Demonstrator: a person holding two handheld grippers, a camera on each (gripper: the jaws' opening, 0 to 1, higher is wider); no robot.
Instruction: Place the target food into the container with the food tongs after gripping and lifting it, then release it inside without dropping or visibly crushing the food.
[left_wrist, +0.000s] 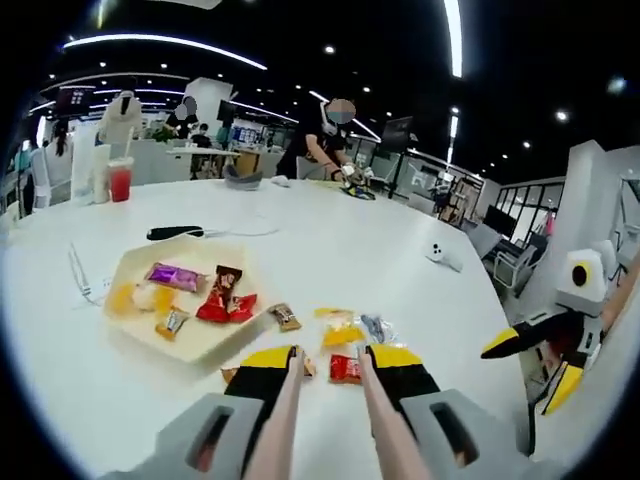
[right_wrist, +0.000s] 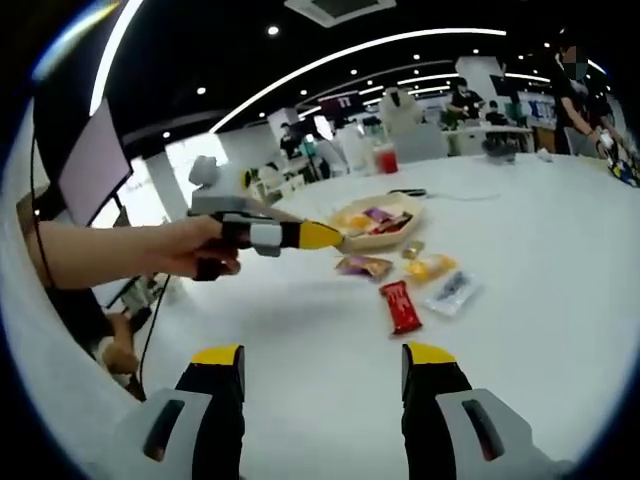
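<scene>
My left gripper is shut on a pair of pale food tongs, whose two arms reach forward with a gap between the tips. Just beyond the tips lies a red snack packet on the white table. A yellow packet and a clear packet lie behind it. The beige tray, left of the tongs, holds several wrapped snacks. My right gripper is open over bare table, with nothing between its fingers.
A person's hand holds the left gripper in the right gripper view. A brown packet lies by the tray. A red drink cup, a black cable and a small white device stand farther back. People work at the far tables.
</scene>
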